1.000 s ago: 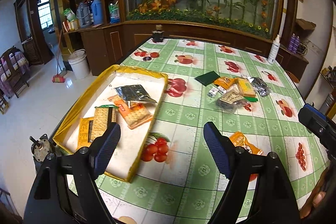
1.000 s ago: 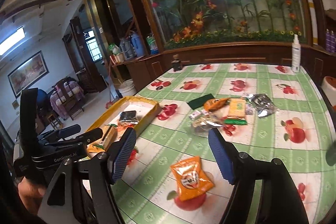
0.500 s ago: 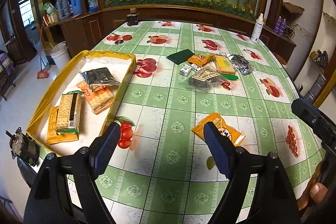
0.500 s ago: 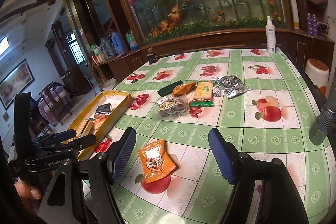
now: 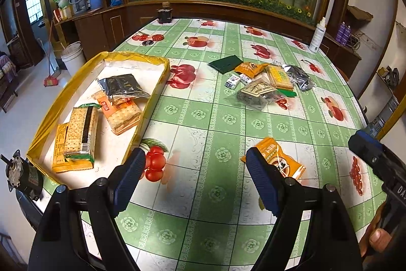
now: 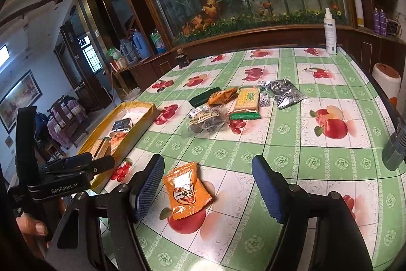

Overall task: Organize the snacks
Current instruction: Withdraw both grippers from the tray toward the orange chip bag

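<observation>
Two grippers, both with fingers spread wide and nothing between them, hover over the fruit-print tablecloth point(image 5: 203, 116).

Item 1: left gripper point(image 5: 195, 179). Bare cloth lies ahead of the gap. Off its left fingertip sits the yellow tray point(image 5: 162, 78), holding a black foil pack point(image 5: 121, 85) at the far end, an orange-labelled cracker pack point(image 5: 121, 113) below it, and a green-ended cracker sleeve point(image 5: 82, 136) lying on an orange packet point(image 5: 59, 144) at the near end. Judged the collection point, since sorted packs are already gathered there.

Item 2: right gripper point(image 6: 208, 182). The orange snack pouch point(image 6: 186, 191) lies flat on the cloth just inside its left fingertip, apart from both pads. In the left wrist view the same pouch point(image 5: 276, 156) shows beyond the left gripper's right finger. Its place close to the right gripper's open fingers suggests it is the next piece to be taken.

Item 3: unsorted heap, well ahead of both fingertip pairs: dark green flat pack point(image 6: 204, 97), orange pack point(image 6: 223, 95), green-ended cracker pack point(image 6: 247, 103), clear bag with dark contents point(image 6: 206, 123), silver foil bag point(image 6: 285, 93), small black-and-white sachets point(image 6: 199, 112). Probably awaiting transfer to the tray.

Item 4: white spray bottle point(image 6: 330, 34), far table edge; not a snack, apparently uninvolved.
</observation>
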Tool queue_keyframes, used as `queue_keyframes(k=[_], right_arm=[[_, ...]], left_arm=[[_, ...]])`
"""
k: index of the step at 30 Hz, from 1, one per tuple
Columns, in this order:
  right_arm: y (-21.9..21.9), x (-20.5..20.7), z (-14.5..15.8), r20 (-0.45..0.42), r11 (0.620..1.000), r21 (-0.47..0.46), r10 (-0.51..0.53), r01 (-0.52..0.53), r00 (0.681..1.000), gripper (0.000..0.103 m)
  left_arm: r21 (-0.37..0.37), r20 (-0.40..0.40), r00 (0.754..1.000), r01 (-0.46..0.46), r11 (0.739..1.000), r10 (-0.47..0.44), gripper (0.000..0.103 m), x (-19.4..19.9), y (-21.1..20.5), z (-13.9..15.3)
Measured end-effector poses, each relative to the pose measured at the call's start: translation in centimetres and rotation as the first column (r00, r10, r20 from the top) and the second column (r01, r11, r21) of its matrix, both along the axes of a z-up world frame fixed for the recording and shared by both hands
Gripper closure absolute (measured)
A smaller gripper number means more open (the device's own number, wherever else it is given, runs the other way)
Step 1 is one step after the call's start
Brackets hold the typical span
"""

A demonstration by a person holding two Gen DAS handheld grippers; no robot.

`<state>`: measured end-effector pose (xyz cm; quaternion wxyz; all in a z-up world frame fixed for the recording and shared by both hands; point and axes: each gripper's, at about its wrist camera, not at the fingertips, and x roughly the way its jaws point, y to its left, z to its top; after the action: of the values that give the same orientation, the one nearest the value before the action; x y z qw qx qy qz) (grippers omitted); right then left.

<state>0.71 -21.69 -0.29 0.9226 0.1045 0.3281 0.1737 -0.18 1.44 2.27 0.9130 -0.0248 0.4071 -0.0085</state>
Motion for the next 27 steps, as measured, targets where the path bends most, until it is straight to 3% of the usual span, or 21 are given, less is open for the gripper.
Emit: queue_keyframes(k=[10, 27], right_arm=[[3.2, 0.9, -1.4, -0.038, 0.997, -0.026, 0.072, -0.073, 0.997, 0.03], [4.0, 1.7, -2.2, -0.069, 0.993, -0.036, 0.105, -0.108, 0.992, 0.03]], left_arm=[[-0.008, -0.003, 1.0, -0.025, 1.0, 0.025, 0.021, 0.4, 1.6, -0.5], [0.03, -0.003, 1.0, -0.019, 0.999, 0.02, 0.021, 1.4, 1.3, -0.6]])
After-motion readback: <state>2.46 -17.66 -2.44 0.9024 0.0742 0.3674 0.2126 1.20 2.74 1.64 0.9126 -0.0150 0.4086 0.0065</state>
